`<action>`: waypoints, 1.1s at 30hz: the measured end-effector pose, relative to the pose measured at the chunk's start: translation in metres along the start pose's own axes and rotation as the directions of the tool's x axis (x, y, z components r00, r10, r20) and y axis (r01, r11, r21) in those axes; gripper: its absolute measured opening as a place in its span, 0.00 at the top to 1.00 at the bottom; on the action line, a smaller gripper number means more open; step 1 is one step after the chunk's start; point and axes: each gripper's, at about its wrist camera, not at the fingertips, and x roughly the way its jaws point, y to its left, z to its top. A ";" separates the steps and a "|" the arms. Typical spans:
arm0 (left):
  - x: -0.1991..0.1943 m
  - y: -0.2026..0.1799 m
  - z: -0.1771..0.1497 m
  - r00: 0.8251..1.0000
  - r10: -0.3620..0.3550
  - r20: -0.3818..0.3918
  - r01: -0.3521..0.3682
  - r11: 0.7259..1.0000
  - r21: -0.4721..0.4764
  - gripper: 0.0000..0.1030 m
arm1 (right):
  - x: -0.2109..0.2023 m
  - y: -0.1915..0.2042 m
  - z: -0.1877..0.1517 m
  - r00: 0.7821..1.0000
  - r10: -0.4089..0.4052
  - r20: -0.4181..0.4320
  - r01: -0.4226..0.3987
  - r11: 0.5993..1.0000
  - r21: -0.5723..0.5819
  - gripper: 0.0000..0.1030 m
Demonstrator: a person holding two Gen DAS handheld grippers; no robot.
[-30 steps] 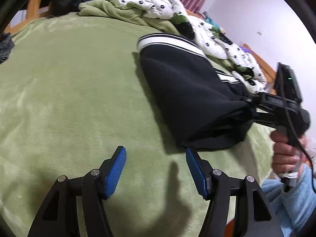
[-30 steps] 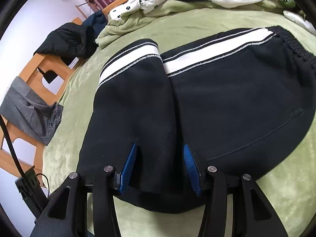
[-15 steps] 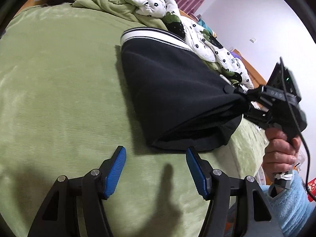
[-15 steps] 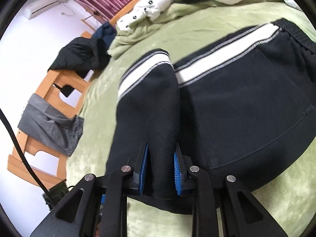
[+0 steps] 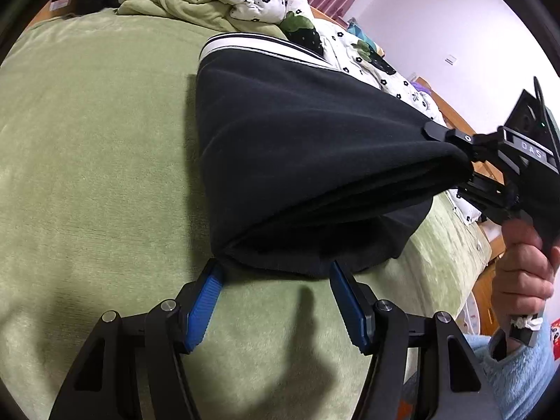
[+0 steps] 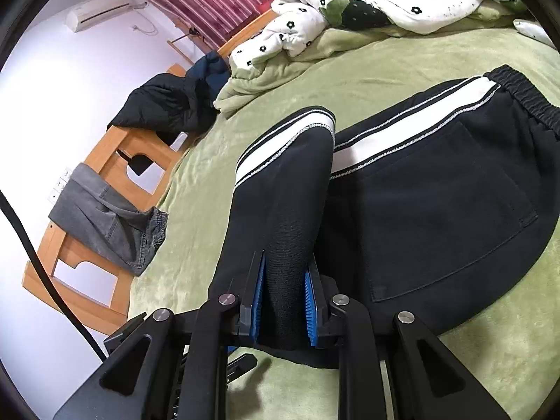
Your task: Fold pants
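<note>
Black pants (image 6: 437, 196) with a white side stripe lie on a bed covered by a green blanket (image 5: 87, 161), partly folded.

Right wrist view: the right tool (image 6: 284, 301) has its blue pads pressed against a raised ridge of black fabric at the near end of one pant leg. The jaws are closing, with the cloth bunched between them. From this pinch the leg rises off the blanket, and its striped edge stands up beside the flatter part of the pants, whose elastic waistband (image 6: 525, 94) lies toward the far right.

Left wrist view: the left tool (image 5: 276, 280) hovers low over the blanket with its jaws spread apart and nothing gripped — the tips sit just at the near lower edge of the pants. To the right, a hand (image 5: 525, 266) in a light blue sleeve holds the right tool, which lifts the fabric into a tent shape.

At the head of the bed lies a rumpled white quilt (image 6: 402, 3) with black flowers. Gray jeans (image 6: 108, 217) hang over the wooden bed frame (image 6: 112, 161).
</note>
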 end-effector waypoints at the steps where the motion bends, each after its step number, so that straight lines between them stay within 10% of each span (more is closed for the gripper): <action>1: 0.000 0.000 0.000 1.000 0.001 0.001 -0.001 1.000 -0.002 0.41 | 0.000 -0.001 0.000 1.000 -0.001 -0.001 0.001 1.000 0.000 0.81; 19: -0.008 0.005 -0.002 1.000 -0.002 -0.003 0.002 1.000 0.007 0.41 | 0.045 -0.025 -0.019 0.986 -0.165 -0.025 0.166 0.986 0.036 0.68; 26: -0.010 0.007 -0.001 1.000 -0.006 0.008 0.006 1.000 -0.016 0.41 | 0.069 -0.039 -0.016 0.989 -0.089 -0.119 0.104 0.986 0.127 0.62; 33: -0.002 -0.006 0.000 0.999 0.030 0.039 -0.030 1.000 0.002 0.41 | 0.033 -0.015 0.011 0.998 0.033 -0.060 -0.030 0.998 0.058 0.81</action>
